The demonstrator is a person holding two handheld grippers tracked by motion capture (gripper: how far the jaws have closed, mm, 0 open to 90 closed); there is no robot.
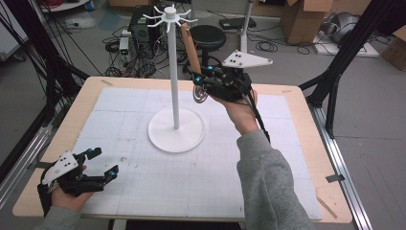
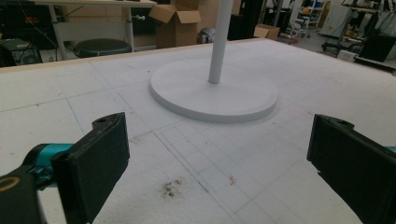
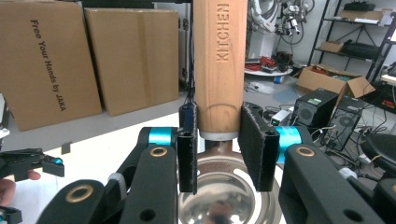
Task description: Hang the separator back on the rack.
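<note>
A white rack rises from a round base (image 1: 165, 133) on a thin pole (image 1: 175, 86), with a ring of hooks (image 1: 170, 17) at its top. My right gripper (image 1: 201, 80) is raised just right of the pole and is shut on a utensil. The utensil's wooden handle (image 1: 190, 48) points up toward the hooks and its steel head (image 1: 200, 94) hangs below the jaws. In the right gripper view the pads (image 3: 187, 140) press on the handle (image 3: 219, 56) just above the shiny head (image 3: 224, 191). My left gripper (image 1: 105, 163) rests open at the table's near left corner, holding nothing.
The left gripper view has the rack's base (image 2: 187, 88) and pole (image 2: 219, 42) ahead of my open left gripper (image 2: 217, 140). Beyond the table's far edge stand a black stool (image 1: 207, 37), a computer case (image 1: 141, 28) and cardboard boxes (image 1: 306, 17). Black frame struts flank both sides.
</note>
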